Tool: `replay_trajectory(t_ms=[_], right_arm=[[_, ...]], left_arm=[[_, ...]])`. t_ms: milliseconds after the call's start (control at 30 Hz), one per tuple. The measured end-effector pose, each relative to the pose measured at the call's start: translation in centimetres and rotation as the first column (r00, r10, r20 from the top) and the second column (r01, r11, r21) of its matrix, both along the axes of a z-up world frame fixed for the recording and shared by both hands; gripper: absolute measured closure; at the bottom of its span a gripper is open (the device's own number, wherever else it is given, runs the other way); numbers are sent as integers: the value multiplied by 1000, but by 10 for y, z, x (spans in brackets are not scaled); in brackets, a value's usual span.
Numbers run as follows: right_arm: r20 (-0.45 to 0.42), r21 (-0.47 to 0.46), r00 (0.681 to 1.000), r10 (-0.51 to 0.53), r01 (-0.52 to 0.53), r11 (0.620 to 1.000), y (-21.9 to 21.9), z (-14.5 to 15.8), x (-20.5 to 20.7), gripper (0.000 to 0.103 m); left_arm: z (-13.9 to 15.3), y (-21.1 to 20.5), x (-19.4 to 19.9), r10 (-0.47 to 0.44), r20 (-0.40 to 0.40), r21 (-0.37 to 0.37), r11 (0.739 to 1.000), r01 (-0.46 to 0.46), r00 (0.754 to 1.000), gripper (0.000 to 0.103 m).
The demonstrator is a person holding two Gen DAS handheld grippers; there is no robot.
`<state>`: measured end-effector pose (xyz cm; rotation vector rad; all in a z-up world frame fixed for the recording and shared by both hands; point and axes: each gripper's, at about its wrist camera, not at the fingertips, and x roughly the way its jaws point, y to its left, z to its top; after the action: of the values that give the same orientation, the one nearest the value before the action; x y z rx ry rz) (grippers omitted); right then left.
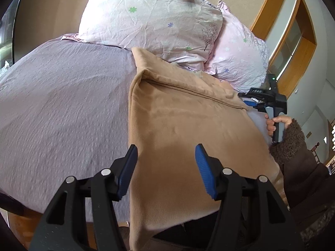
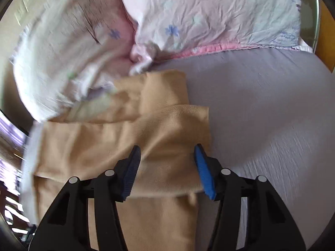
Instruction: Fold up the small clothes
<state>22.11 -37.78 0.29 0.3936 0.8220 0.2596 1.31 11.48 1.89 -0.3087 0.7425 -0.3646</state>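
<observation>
A tan garment point(image 1: 184, 129) lies partly folded on the lilac bedsheet point(image 1: 62, 104), its near end hanging over the bed's front edge. My left gripper point(image 1: 166, 159) is open, with its jaws above the garment's near left part and nothing between them. My right gripper point(image 2: 167, 156) is open above the folded-over tan garment point(image 2: 129, 146), with cloth seen between the jaws but not pinched. The right gripper also shows in the left wrist view point(image 1: 270, 104), held by a hand at the garment's far right corner.
Two pink floral pillows point(image 1: 150, 21) point(image 1: 240, 62) lie at the head of the bed, touching the garment's far end. They also show in the right wrist view point(image 2: 209, 14). A wooden-framed window point(image 1: 293, 41) is on the right wall. The person's brown fuzzy sleeve point(image 1: 297, 167) is at right.
</observation>
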Motion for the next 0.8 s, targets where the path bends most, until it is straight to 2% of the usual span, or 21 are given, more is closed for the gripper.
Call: replay_trajectory(t_ms=[33, 100, 167, 267, 300, 367, 467, 533, 633, 733, 767, 800], right_arm=[[52, 53, 998, 40, -42, 998, -6, 9, -21, 42], [133, 128, 983, 128, -145, 981, -16, 19, -62, 15], [201, 167, 947, 250, -285, 944, -25, 18, -117, 11], [227, 138, 913, 340, -376, 916, -39, 0, -191, 8], [215, 127, 912, 349, -380, 916, -47, -11, -213, 8], [143, 137, 936, 323, -342, 930, -64, -41, -250, 8], [16, 195, 969, 245, -243, 950, -80, -84, -267, 8], [-27, 225, 967, 255, -243, 944, -75, -107, -263, 8], [-32, 268, 944, 329, -309, 913, -53, -125, -244, 8], [-10, 341, 920, 391, -364, 866, -38, -134, -230, 18], [-3, 362, 913, 409, -380, 851, -34, -137, -226, 33], [1, 375, 905, 426, -395, 839, -32, -139, -227, 63]], left_arm=[[0, 4, -4, -10, -2, -12, 1000, 10, 1000, 38], [-2, 18, -16, -54, -5, -68, 996, 54, 999, 36], [-4, 30, -28, -100, -13, -111, 989, 98, 995, 33], [-11, 45, -47, -153, -28, -138, 979, 148, 988, 24], [-14, 50, -53, -167, -40, -148, 976, 159, 985, 23], [-24, 58, -62, -174, -69, -157, 974, 162, 982, 22], [-41, 55, -63, -184, -109, -142, 975, 168, 977, 15], [-55, 44, -59, -213, -130, -100, 974, 201, 968, 14], [-73, 24, -51, -233, -155, -52, 972, 228, 960, 14], [-78, 14, -46, -238, -117, -93, 969, 228, 964, 17], [-80, 14, -43, -234, -105, -133, 966, 220, 966, 27], [-83, 14, -40, -236, -107, -170, 962, 216, 966, 39]])
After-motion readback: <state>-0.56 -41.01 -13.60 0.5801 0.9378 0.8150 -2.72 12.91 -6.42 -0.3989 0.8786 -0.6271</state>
